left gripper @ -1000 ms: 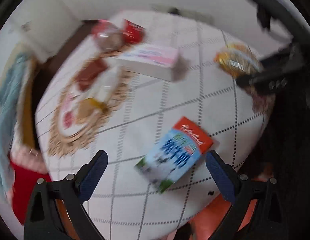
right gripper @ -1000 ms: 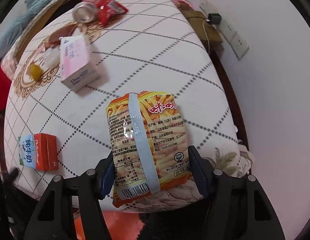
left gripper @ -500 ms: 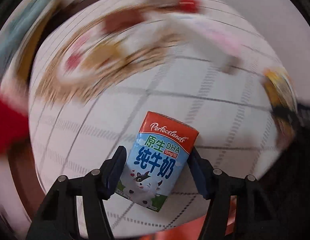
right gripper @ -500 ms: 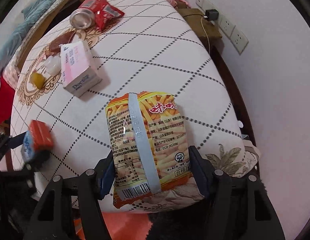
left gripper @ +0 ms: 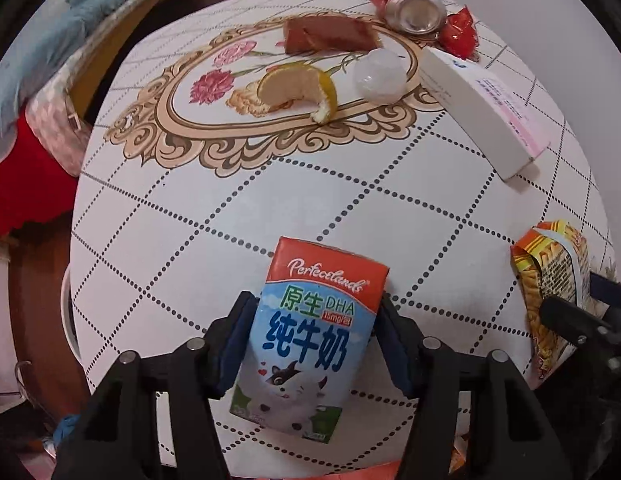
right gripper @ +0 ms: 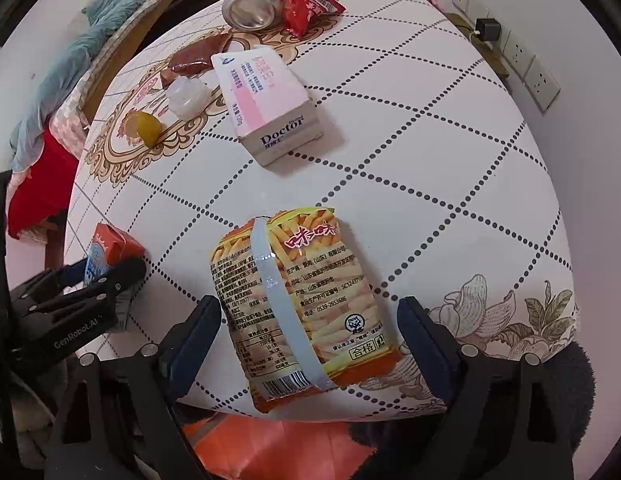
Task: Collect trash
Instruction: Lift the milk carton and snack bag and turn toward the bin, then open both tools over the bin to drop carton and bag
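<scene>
At lower centre of the right wrist view, the snack bag [right gripper: 298,304] lies between the right gripper [right gripper: 310,332]'s parted jaws: light, crinkly, slippery, best pinched mid-body. At lower centre of the left wrist view, the left gripper [left gripper: 314,340] clamps the stiff milk carton [left gripper: 310,336] by its sides.

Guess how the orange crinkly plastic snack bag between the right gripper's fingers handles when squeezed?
The orange crinkly plastic snack bag likely buckles, being thin film. Its glossy surface may slip on the pads. It lies flat, so rolling seems unlikely.
</scene>
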Action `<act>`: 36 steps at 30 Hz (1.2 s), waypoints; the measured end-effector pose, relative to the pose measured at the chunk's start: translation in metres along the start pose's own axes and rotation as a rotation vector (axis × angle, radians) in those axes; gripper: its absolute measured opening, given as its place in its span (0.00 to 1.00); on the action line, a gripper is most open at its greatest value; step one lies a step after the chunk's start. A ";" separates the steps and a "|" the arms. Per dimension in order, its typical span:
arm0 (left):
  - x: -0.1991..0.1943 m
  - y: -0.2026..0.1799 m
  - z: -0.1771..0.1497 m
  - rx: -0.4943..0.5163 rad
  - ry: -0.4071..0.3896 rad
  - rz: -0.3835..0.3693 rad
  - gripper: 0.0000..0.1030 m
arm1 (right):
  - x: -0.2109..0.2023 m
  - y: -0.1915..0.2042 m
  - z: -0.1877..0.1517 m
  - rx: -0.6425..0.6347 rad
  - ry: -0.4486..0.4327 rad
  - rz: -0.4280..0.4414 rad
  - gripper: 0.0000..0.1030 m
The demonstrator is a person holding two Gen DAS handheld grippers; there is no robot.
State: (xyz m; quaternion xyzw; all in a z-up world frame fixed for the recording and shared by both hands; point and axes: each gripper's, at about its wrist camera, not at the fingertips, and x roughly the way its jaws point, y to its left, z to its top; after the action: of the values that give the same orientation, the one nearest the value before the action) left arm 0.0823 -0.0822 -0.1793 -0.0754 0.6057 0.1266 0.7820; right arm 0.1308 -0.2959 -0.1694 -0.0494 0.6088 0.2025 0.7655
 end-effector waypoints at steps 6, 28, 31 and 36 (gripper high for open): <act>-0.020 -0.006 -0.019 -0.018 -0.053 0.064 0.50 | 0.006 0.022 -0.005 -0.123 -0.055 -0.152 0.75; -0.172 0.161 -0.037 -0.342 -0.381 0.053 0.49 | -0.082 0.138 -0.002 -0.202 -0.213 0.138 0.56; -0.191 0.205 -0.046 -0.408 -0.410 0.066 0.49 | -0.091 0.183 0.002 -0.257 -0.206 0.218 0.56; -0.191 0.286 -0.070 -0.535 -0.403 0.091 0.49 | -0.076 0.279 0.013 -0.370 -0.144 0.324 0.56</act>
State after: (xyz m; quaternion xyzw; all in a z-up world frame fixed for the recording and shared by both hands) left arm -0.1104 0.1524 -0.0020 -0.2245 0.3871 0.3281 0.8320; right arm 0.0254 -0.0557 -0.0456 -0.0760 0.5051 0.4334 0.7425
